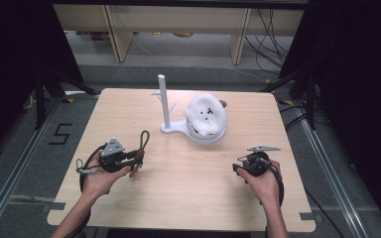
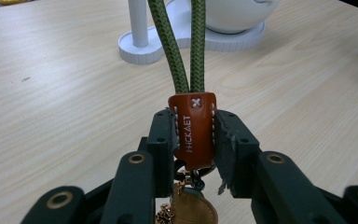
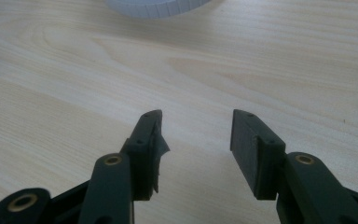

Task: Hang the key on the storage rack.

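One green cord keychain (image 2: 192,122), its two strands joined by one orange leather tab, is pinched in the left gripper (image 2: 193,140) over the table's (image 1: 188,188) near left, while the right gripper (image 3: 196,140) hovers with jaws spread, one white stand (image 1: 166,106) and one white plush (image 1: 206,116) beyond.

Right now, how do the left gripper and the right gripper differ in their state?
The left gripper is shut on the keychain, clamping its orange tab, while the right gripper is open with nothing between its jaws. The left one has the green loop reaching forward; the right one has bare table ahead. Both are hand-held above the table.
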Demonstrator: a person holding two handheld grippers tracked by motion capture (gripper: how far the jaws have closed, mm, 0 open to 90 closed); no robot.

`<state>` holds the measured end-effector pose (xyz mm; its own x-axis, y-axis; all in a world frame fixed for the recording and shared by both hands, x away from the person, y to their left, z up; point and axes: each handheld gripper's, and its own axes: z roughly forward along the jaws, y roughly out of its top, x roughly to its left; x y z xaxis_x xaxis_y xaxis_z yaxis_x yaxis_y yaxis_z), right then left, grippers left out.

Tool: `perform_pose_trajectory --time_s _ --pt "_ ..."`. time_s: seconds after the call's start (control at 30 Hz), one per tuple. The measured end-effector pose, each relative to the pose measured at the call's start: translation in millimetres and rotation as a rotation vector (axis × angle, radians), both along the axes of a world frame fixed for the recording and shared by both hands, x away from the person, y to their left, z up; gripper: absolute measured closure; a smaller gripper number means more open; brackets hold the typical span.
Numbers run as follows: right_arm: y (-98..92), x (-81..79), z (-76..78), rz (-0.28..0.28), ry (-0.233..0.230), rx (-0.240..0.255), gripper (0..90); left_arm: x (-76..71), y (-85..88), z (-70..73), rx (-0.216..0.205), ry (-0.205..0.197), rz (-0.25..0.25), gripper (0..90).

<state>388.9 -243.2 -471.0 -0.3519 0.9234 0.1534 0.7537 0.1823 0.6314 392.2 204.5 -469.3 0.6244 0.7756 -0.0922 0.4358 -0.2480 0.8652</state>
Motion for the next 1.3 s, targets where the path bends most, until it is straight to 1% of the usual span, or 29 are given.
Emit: perform_pose_trajectory --time_s 0.03,0.07,0.1,0.13,0.17,0.2,0.27,0.3,0.33,0.37,0.43,0.47,0.5,0.6,0.63,0.67,0.7,0.73,0.77,0.83,0.87,0.97,1.1,1.3 --pt "-1.3 1.2 -0.8 -0.008 -0.007 -0.012 54.0 1.1 -0.4 2.2 -0.009 -0.007 0.000 68.2" --pt "-0.8 1.0 -0.5 -0.013 -0.005 -0.002 53.9 1.6 -0.8 3.3 -0.017 -0.016 0.004 68.2" --pt "-0.8 1.0 -0.5 -0.013 -0.005 -0.002 53.9 1.6 -0.8 3.3 -0.017 -0.016 0.004 68.2" --pt "0.4 -0.5 1.0 -0.019 0.008 0.020 53.9 2.2 -1.1 5.0 -0.011 -0.014 0.002 68.2" --pt "-1.1 0.3 -0.4 -0.008 -0.010 0.017 53.9 3.5 -2.2 6.5 -0.014 -0.028 -0.002 68.2" --pt "0.0 -1.5 1.7 -0.025 0.012 0.016 53.8 3.5 -2.2 6.5 -0.014 -0.028 -0.002 68.2" --pt "-0.6 -1.5 1.6 -0.025 0.007 0.011 53.8 4.5 -3.3 8.2 -0.006 -0.034 0.001 68.2" --pt "-2.7 0.4 -0.7 -0.014 -0.012 -0.003 53.8 6.6 -3.7 9.3 -0.016 -0.039 0.002 68.2" --pt "-2.7 0.4 -0.7 -0.014 -0.012 -0.003 53.8 6.6 -3.7 9.3 -0.016 -0.039 0.002 68.2" --pt "-1.2 -1.0 1.4 -0.026 0.009 0.024 53.8 7.8 -3.5 9.8 -0.021 -0.046 0.002 68.2" --pt "-1.2 -0.9 1.3 -0.026 0.009 0.027 53.8 9.1 -3.2 11.9 -0.019 -0.050 0.009 68.2" --pt "-1.2 -1.0 1.3 -0.027 0.008 0.027 53.8 10.0 -3.0 12.9 -0.019 -0.057 0.009 68.2" --pt "-1.9 -0.4 0.9 -0.033 0.004 0.005 53.8 10.8 -3.1 13.7 -0.028 -0.060 0.006 68.2" --pt "-1.9 -0.3 1.1 -0.034 0.001 0.009 53.7 13.1 -4.0 18.3 -0.031 -0.075 0.008 68.2" --pt "-1.9 -0.3 1.0 -0.033 0.001 0.007 53.7 14.4 -4.3 19.0 -0.036 -0.081 0.000 68.2" --pt "-1.9 -0.3 1.0 -0.033 0.001 0.007 53.7 14.4 -4.3 19.0 -0.036 -0.081 0.000 68.2" --pt "-0.9 -0.8 1.3 -0.030 0.006 0.027 53.6 15.0 -5.5 21.3 -0.035 -0.083 0.005 68.2" --pt "-1.3 -0.9 1.4 -0.026 0.005 0.024 53.6 16.0 -5.8 22.5 -0.030 -0.088 0.002 68.2" --pt "-1.9 -0.4 0.8 -0.033 0.001 0.004 53.6 16.7 -6.5 23.6 -0.031 -0.092 0.003 68.2" --pt "-1.8 -0.3 0.8 -0.028 0.002 0.010 53.6 18.2 -7.0 25.0 -0.031 -0.094 0.001 68.2" --pt "-1.1 -0.9 1.4 -0.025 0.001 0.028 53.5 19.3 -7.6 25.9 -0.034 -0.096 0.001 68.2" --pt "-0.5 -1.4 2.4 -0.034 0.005 0.021 53.5 23.2 -9.0 27.9 -0.038 -0.102 -0.003 68.2" --pt "-1.0 -1.6 2.8 -0.037 0.004 0.017 53.4 26.7 -11.8 30.8 -0.030 -0.104 -0.002 68.2" --pt "-1.8 -1.3 2.7 -0.028 -0.001 0.015 53.2 32.1 -12.0 35.7 -0.043 -0.113 0.010 68.2"
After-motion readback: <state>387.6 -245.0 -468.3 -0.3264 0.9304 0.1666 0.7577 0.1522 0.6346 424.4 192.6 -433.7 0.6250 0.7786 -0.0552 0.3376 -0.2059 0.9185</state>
